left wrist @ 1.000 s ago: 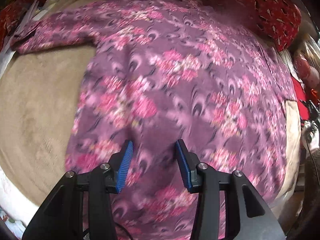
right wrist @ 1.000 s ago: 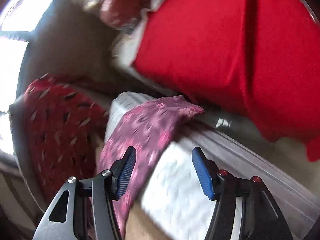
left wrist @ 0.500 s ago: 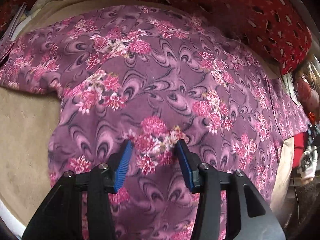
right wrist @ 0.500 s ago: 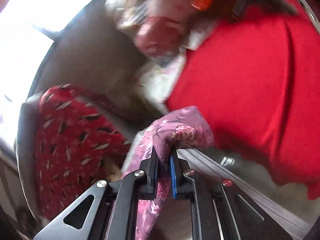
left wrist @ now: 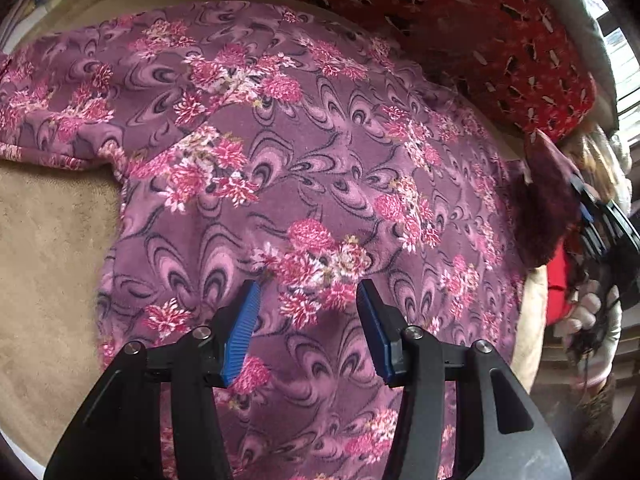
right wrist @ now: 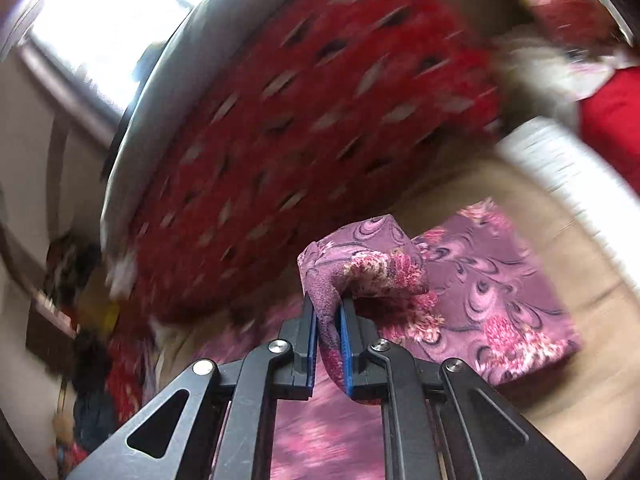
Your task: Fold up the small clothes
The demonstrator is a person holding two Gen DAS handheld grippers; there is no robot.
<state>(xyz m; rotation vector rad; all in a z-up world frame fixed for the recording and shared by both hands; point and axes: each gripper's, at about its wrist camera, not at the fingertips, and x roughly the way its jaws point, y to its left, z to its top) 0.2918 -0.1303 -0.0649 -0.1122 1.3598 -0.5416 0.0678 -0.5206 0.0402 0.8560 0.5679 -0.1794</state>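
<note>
Soft, limp and light, the floral garment point(left wrist: 304, 184) drapes from the right gripper point(right wrist: 329, 332), clamped on its sleeve end, while the left gripper point(left wrist: 308, 312) hangs apart over its middle.

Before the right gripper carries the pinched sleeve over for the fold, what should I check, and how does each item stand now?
1. Right gripper clamped on sleeve: ok.
2. Left gripper over the garment, pads open, gripping nothing: ok.
3. Garment body flat on the tan blanket: ok.
4. Other sleeve spread flat: ok.
5. Left pads pressing the cloth down: cannot tell.
</note>
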